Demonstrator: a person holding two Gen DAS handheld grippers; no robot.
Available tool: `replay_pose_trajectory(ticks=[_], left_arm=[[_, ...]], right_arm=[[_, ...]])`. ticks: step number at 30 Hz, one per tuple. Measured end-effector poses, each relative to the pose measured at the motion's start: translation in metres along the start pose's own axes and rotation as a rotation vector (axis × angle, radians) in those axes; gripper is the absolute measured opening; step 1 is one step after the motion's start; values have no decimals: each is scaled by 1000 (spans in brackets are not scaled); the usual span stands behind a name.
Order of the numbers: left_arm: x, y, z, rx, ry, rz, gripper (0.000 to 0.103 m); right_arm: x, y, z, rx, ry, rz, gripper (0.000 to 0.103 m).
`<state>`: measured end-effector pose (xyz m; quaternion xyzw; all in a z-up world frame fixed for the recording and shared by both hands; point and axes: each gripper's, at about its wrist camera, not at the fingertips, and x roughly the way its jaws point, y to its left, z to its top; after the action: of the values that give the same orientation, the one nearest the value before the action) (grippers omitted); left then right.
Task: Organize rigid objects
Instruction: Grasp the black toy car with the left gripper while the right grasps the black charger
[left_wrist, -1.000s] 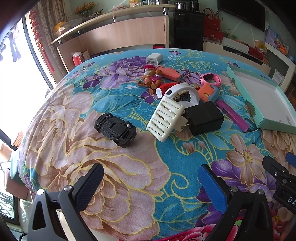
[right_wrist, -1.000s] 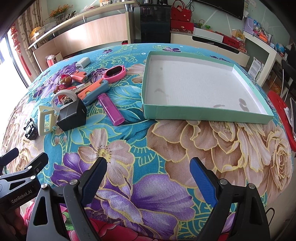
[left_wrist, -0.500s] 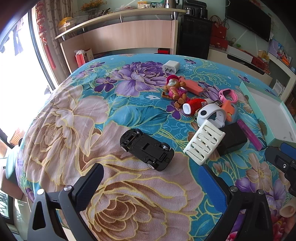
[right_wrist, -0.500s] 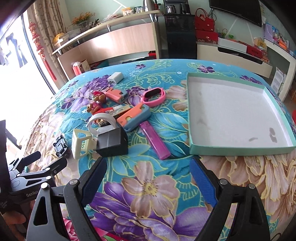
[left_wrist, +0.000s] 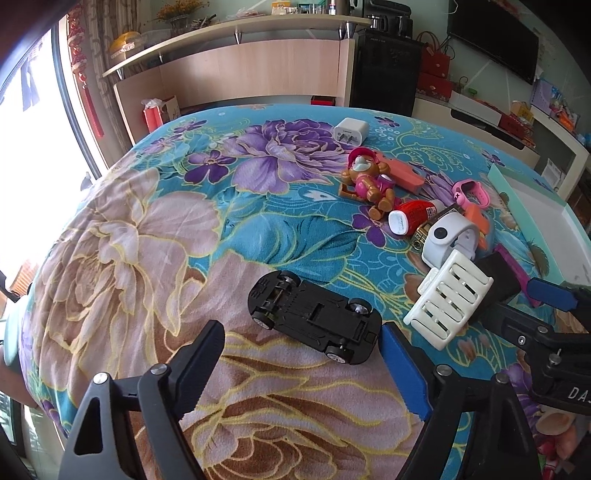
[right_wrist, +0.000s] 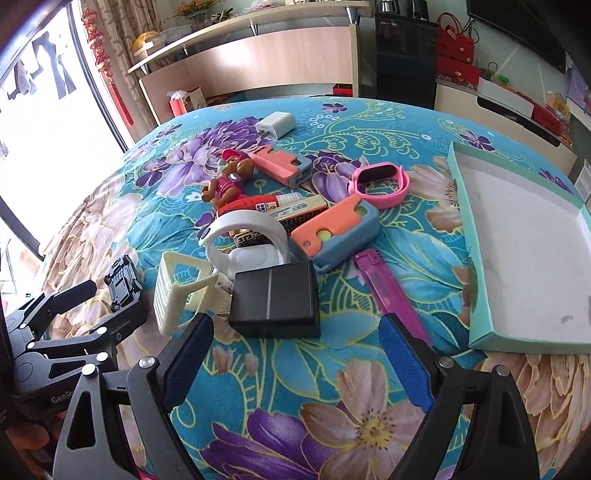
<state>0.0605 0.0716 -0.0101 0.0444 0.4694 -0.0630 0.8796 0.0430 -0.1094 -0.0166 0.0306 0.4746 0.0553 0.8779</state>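
Note:
A black toy car (left_wrist: 314, 317) lies wheels-up on the flowered cloth, just ahead of my left gripper (left_wrist: 299, 354). The left jaws are closing; the car's near end reaches between the tips, and the pads do not press on it. My right gripper (right_wrist: 295, 347) stands open just short of a black block (right_wrist: 275, 304), with nothing between its fingers. Around the block lie a white slotted rack (right_wrist: 173, 295), a white watch (right_wrist: 247, 236), an orange-and-blue case (right_wrist: 334, 232) and a purple lighter (right_wrist: 391, 295). The teal tray (right_wrist: 476, 266) sits at the right, empty.
Farther back lie a brown toy figure (left_wrist: 369, 181), a red bottle (left_wrist: 413, 216), a pink watch (right_wrist: 380, 182), a pink case (right_wrist: 280, 164) and a white charger (right_wrist: 275, 125). The bed's edge drops off at the left by the window. Shelves and cabinets stand behind.
Both grippers have moved left and forward over the bed. The toy car now lies close to the left tips, whose jaws have narrowed. The black block has come near the right tips.

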Motion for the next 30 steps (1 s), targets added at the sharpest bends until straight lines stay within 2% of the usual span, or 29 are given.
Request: replay_pose_trajectory(ticks=[3,7,12,14,17,24,30], left_arm=[[6,-1,2,12,1,-14,79],[11,-1,2,9,1,-24,76],[11,1,3,-1,-10,-42,76],[11,0,4,0,-12,-48,75],[12,-2,3,7,-17,-51,75],[10,-2,3,-7,-30,-61,75],[2,1,5,-26,-54,-67,75]], right_arm=[[5,1,2,1,4,9,91],[10,3,5,-9,-2,8,90],[15,5,4,-12,0,12,81],[15,5,4,-12,-9,24,71],[14,6,5,-7,-20,34,63],[14,2,4,14,-29,69,57],[9,-6,1,60,-44,89,57]])
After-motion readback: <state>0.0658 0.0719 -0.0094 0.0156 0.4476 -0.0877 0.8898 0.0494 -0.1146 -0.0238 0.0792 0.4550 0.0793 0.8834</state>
